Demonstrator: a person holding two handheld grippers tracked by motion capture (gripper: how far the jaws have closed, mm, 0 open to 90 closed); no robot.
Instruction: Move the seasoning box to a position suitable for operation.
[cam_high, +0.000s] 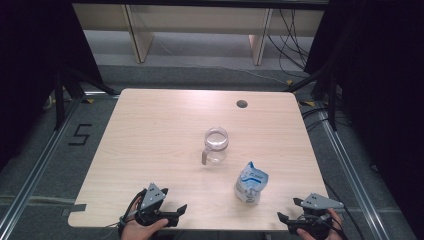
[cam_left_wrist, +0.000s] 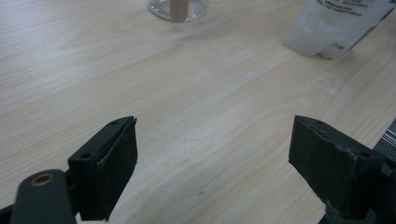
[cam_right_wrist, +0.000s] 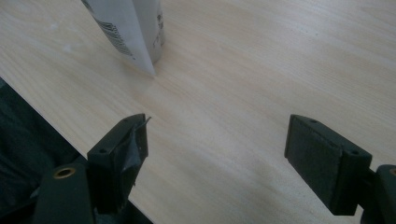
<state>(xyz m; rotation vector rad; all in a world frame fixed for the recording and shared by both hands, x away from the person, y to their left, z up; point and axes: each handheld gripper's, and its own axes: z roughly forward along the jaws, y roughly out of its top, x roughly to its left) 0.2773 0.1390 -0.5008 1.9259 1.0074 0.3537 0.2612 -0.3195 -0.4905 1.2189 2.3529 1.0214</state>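
High view first: we see the pale wooden table (cam_high: 150, 135) with rounded corners, and near its middle stands the clear glass jug (cam_high: 216, 145) with a small handle, upright. Lower right of it, just apart, stands the white and blue plastic pouch (cam_high: 251, 182), upright and a little crumpled. At the lower left edge of the frame our left gripper (cam_high: 172, 212) rests over the near edge of the table; at the lower right our right gripper (cam_high: 289, 220) sits near the table's corner. Both are well apart from the jug and the pouch.

From the left gripper view, we see its two black jaws standing wide apart with only bare wood between them. The jug base (cam_left_wrist: 177, 9) is at the top of the frame and the pouch (cam_left_wrist: 336, 28) at the upper right.

From the right gripper view, its jaws are also spread wide, with nothing between them, and the pouch (cam_right_wrist: 128, 32) stands at the upper left.
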